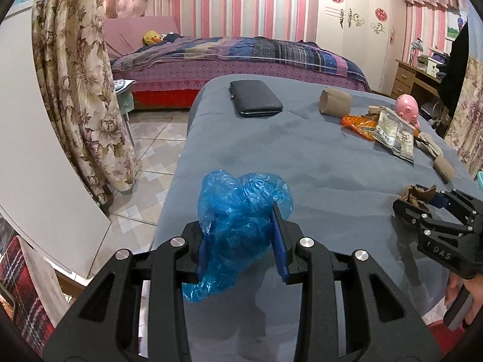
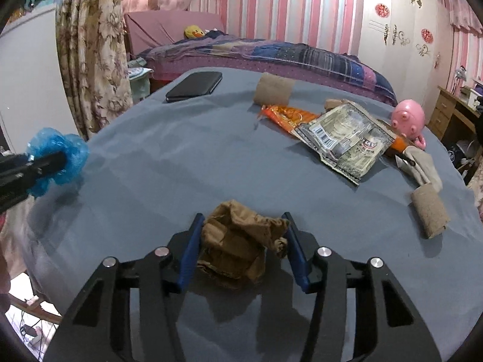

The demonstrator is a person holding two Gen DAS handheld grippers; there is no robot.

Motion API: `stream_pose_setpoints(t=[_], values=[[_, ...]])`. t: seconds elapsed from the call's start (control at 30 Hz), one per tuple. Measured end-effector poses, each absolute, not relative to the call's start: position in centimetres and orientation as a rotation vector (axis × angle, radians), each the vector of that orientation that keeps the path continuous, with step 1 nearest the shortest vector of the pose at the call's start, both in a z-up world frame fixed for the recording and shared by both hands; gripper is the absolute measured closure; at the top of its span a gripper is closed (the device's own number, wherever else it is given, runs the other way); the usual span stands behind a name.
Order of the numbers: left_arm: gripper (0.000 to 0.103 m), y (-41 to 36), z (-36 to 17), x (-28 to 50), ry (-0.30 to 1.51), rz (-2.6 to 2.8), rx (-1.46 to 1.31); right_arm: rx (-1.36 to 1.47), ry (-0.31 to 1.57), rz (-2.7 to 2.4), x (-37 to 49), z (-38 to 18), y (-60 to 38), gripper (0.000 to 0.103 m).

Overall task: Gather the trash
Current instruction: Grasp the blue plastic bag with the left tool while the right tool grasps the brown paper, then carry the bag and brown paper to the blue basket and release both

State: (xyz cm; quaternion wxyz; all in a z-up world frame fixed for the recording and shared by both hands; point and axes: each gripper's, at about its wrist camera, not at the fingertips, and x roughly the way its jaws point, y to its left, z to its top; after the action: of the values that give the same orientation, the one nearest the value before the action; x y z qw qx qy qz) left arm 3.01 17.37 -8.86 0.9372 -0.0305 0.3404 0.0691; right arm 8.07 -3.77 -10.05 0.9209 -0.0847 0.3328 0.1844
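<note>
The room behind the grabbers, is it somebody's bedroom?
Most likely a bedroom at home. There is a bed with a patchwork quilt, a white wardrobe against the pink striped wall, and flowery curtains beside the table with the trash.

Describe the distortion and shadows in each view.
Left wrist view: fisheye bends the white panel; crumpled blue plastic bag sharp between the left gripper fingers. Right wrist view: crumpled brown paper in the right gripper casts soft shadow on the grey tablecloth.

R gripper [image 2: 241,241] clamped on crumpled brown paper [image 2: 238,241] over grey table [image 2: 169,163], L gripper [image 2: 45,163] w/ blue bag [image 2: 72,150] at far left, wrappers [image 2: 344,138] beyond
</note>
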Motion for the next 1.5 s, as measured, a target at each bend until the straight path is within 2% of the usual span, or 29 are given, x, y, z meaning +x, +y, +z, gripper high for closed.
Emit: stream_pose_setpoints(t=[0.3,0.77,1.5], values=[[0.07,13.7,-7.6,5.2,0.687,0.101,-0.05,-0.12,0.632,0.316,9.8,-7.0,-9.4,0.053],[0.07,2.4,-3.8,9.3,0.611,-0.031,-0.012,-0.065,0.522,0.065,10.3,-1.1,-25.8,0.052],[0.07,-17.9,-1.5,11.7,0.567,-0.335,0.093,0.018,0.49,-0.305,5.6,-0.5,-47.6,0.052]])
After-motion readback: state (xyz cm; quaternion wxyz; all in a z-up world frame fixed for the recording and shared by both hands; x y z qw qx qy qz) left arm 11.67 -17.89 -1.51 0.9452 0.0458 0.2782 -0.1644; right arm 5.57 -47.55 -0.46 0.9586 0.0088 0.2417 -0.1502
